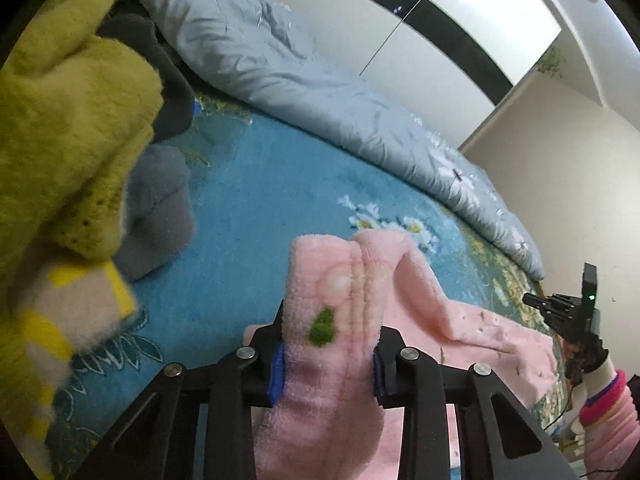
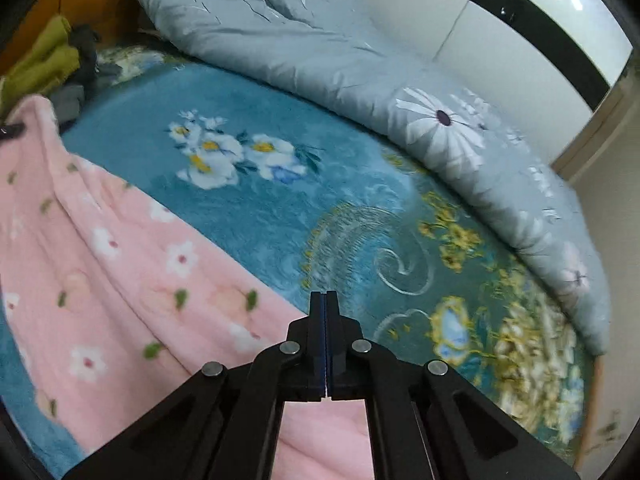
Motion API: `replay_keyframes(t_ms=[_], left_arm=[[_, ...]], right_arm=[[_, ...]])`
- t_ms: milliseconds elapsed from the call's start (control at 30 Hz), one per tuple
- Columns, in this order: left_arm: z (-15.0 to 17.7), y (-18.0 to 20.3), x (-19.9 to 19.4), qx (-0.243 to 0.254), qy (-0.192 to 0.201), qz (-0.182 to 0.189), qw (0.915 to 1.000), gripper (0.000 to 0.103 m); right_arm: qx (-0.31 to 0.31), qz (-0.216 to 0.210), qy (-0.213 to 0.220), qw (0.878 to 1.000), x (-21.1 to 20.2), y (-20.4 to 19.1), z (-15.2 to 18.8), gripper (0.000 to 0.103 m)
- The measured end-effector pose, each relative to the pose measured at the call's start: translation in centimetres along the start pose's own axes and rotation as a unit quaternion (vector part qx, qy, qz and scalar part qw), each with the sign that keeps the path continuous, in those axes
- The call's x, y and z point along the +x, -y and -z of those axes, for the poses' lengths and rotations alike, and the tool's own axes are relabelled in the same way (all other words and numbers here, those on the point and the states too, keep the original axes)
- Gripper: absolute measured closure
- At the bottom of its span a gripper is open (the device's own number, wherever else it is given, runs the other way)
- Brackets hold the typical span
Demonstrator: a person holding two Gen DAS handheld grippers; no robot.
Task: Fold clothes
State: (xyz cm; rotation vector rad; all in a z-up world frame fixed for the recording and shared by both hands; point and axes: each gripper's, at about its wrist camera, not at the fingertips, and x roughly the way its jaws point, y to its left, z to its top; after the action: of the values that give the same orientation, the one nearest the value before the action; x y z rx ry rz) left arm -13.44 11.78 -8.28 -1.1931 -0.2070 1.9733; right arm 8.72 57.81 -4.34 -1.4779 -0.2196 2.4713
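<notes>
**Pink garment gripped at the bed's near edge**

Left wrist view: my left gripper point(image 1: 329, 350) clamps a bunched fold of the pink fleece garment point(image 1: 344, 280), lifted over the blue blanket point(image 1: 260, 200). Green knitwear point(image 1: 68, 120) lies at the bed's left edge.

Right wrist view: my right gripper point(image 2: 324, 320) is fully closed, with pink fleece directly beneath it; whether it pinches the fabric, I cannot tell.

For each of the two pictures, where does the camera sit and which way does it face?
Left wrist: sits on the left gripper, looking down along its fingers across the blue blanket; the jaws clamp the pink garment. The right gripper and a sleeve show at far right.
Right wrist: sits on the right gripper, jaws shut, looking across the blue blanket toward the grey quilt.
Shared: blanket, quilt, pink garment.
</notes>
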Motion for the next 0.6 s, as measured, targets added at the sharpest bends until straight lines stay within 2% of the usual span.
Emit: replay_keyframes(t_ms=[33, 100, 133, 167, 267, 333, 433, 500, 567, 600], left_arm=[[0.2, -0.3, 0.3, -0.003, -0.006, -0.003, 1.0, 0.068], [0.7, -0.8, 0.7, -0.01, -0.013, -0.006, 0.9998, 0.068], [1.0, -1.1, 0.8, -0.016, -0.015, -0.006, 0.9997, 0.068], [1.3, -1.4, 0.7, -0.021, -0.018, -0.006, 0.9996, 0.068], [1.9, -2.0, 0.5, -0.028, -0.024, -0.007, 0.9993, 0.068], [2.3, -2.1, 0.3, -0.027, -0.025, -0.009, 0.9993, 0.068], [2.4, -1.7, 0.7, -0.025, -0.026, -0.009, 0.9993, 0.068], [2.5, -1.6, 0.8, -0.023, -0.027, -0.01, 0.9993, 0.068], [2.5, -1.6, 0.9, -0.022, -0.028, -0.01, 0.9993, 0.068], [2.6, -1.6, 0.9, -0.023, -0.028, -0.009, 0.9993, 0.068]], right_arm=[[-0.013, -0.023, -0.008, 1.0, 0.5, -0.6, 0.3, 0.103], [-0.047, -0.04, -0.02, 0.998, 1.4, -1.9, 1.0, 0.098], [-0.059, -0.044, -0.027, 0.997, 1.9, -2.4, 1.4, 0.091], [-0.069, -0.047, -0.034, 0.996, 2.4, -2.8, 1.7, 0.079], [-0.086, -0.066, -0.05, 0.993, 3.7, -3.5, 2.3, 0.067], [-0.101, -0.07, -0.057, 0.991, 4.4, -4.0, 2.6, 0.062], [-0.104, -0.07, -0.073, 0.989, 5.5, -4.4, 2.9, 0.062], [-0.099, -0.071, -0.076, 0.99, 5.5, -4.6, 3.1, 0.067], [-0.093, -0.08, -0.074, 0.99, 5.3, -4.9, 3.3, 0.093], [-0.095, -0.078, -0.073, 0.99, 5.3, -5.2, 3.4, 0.097]])
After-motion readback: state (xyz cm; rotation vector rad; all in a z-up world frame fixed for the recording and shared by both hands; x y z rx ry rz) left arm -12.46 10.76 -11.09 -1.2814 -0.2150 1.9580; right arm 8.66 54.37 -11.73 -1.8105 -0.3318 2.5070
